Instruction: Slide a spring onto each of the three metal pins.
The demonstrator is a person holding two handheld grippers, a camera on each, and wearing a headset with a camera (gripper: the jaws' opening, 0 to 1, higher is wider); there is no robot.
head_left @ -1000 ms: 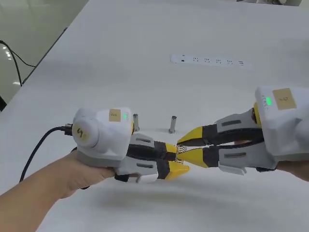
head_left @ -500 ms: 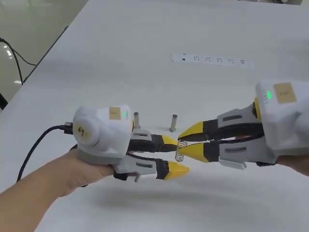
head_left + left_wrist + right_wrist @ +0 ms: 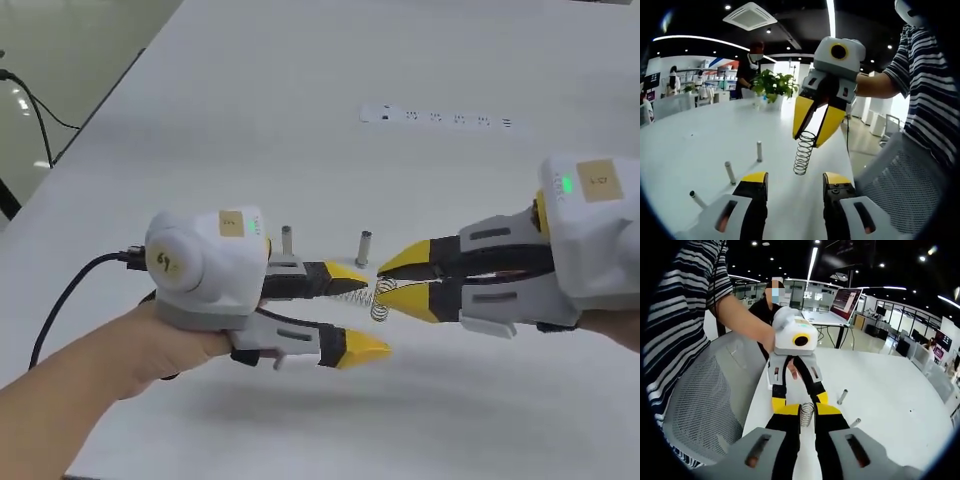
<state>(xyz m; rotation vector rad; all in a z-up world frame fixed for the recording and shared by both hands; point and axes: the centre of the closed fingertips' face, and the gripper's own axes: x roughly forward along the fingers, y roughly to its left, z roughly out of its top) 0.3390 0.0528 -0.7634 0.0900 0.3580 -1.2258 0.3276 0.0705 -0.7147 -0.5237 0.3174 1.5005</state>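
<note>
Above the counter (image 3: 300, 100), the right gripper (image 3: 385, 283) grips a dangling spring (image 3: 380, 302) in its jaws just short of the upright pins (image 3: 364, 245), the left gripper (image 3: 373, 310) jaws released.

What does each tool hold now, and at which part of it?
The right tool pinches the spring by one end; the rest hangs free. The left tool is open, holding nothing.

The right gripper (image 3: 388, 284) pinches a spring (image 3: 381, 300) above the white table (image 3: 300, 100). The left gripper (image 3: 358, 310) faces it, jaws apart. One pin (image 3: 364, 244) stands upright just behind, and a second pin (image 3: 287, 240) stands beside it.
</note>
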